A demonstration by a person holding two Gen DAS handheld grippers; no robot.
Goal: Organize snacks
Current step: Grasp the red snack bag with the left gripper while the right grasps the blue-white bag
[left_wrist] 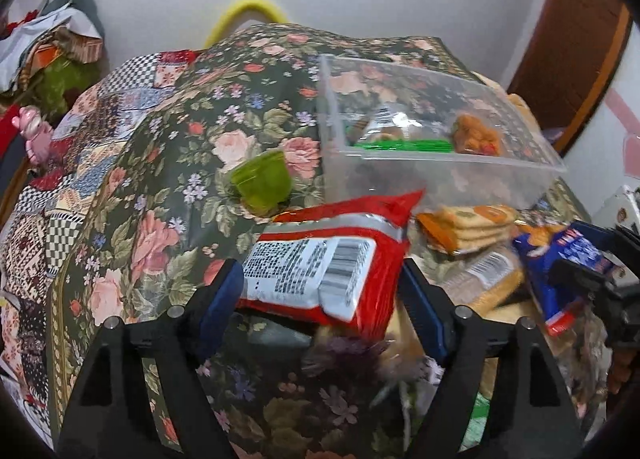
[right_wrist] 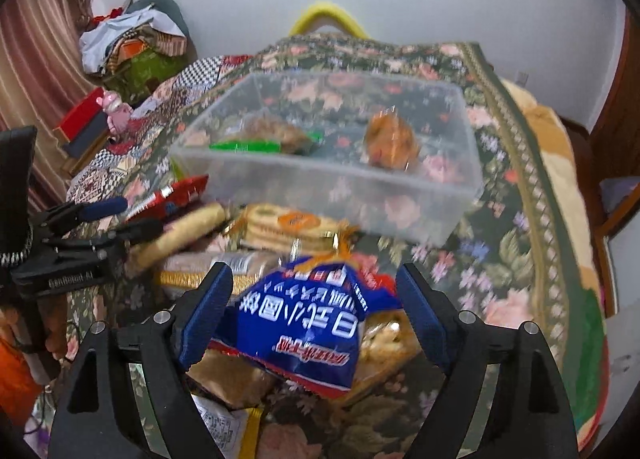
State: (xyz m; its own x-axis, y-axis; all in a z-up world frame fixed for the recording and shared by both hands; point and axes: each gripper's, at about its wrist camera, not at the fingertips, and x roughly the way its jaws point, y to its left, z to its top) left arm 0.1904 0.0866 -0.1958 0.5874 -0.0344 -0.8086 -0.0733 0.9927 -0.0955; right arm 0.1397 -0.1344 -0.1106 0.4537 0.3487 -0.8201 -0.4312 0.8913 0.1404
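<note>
My left gripper [left_wrist: 322,287] is shut on a red snack packet [left_wrist: 328,259], lifted above the floral cloth, label side up. My right gripper [right_wrist: 312,299] stands wide around a blue snack bag [right_wrist: 304,323]; the pads do not visibly press it. A clear plastic box [left_wrist: 432,179] stands beyond both; in the right wrist view the box [right_wrist: 332,187] holds a green-edged packet [right_wrist: 264,139] and an orange snack [right_wrist: 390,143]. A cracker packet [right_wrist: 288,227] and other loose snacks lie between the box and the grippers.
A green cup [left_wrist: 262,179] lies left of the box on the floral-covered table [left_wrist: 168,187]. Piled cloth and clutter [right_wrist: 132,43] sit at the far left by the wall. A yellow hoop [left_wrist: 248,15] rises behind the table. The left gripper's body [right_wrist: 80,243] shows at the left.
</note>
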